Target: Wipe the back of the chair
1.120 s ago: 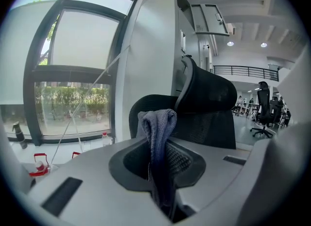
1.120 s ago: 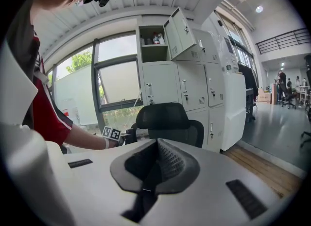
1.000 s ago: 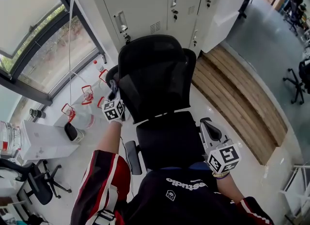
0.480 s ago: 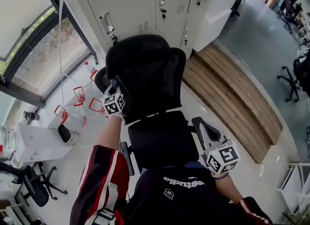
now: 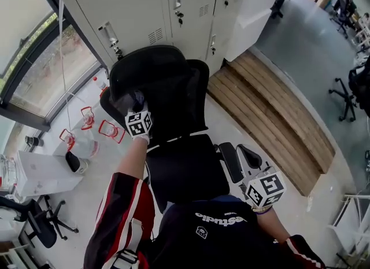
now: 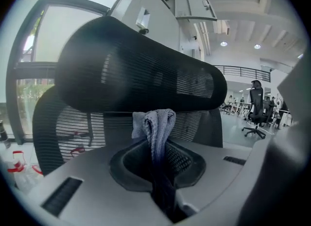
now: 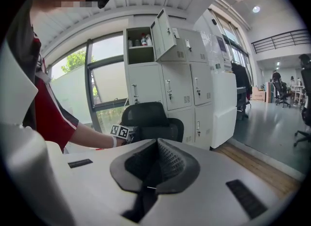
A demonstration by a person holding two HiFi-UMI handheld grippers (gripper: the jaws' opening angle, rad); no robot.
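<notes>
Grey lockers (image 5: 173, 7) and a wide window (image 5: 34, 59) close off the room behind the black mesh chair (image 5: 173, 94) we are facing. Our left claw (image 6: 160, 159) is clamped tight on a grey cloth (image 6: 154, 123). The bunched end of it sticks up just past the tips, the headrest (image 6: 141, 69) arches above and beyond, and the mesh backrest (image 6: 194, 123) lies directly ahead. Whether the cloth touches the mesh, we cannot tell. Our right claw (image 7: 154, 164) is closed on nothing, with the chair well ahead of it. The risk we see is that only a narrow wad of cloth leads — if we press at a slant, the hard tips could scrape or snag the mesh. With neither claw bracing it, the chair may also swivel away under the push.
</notes>
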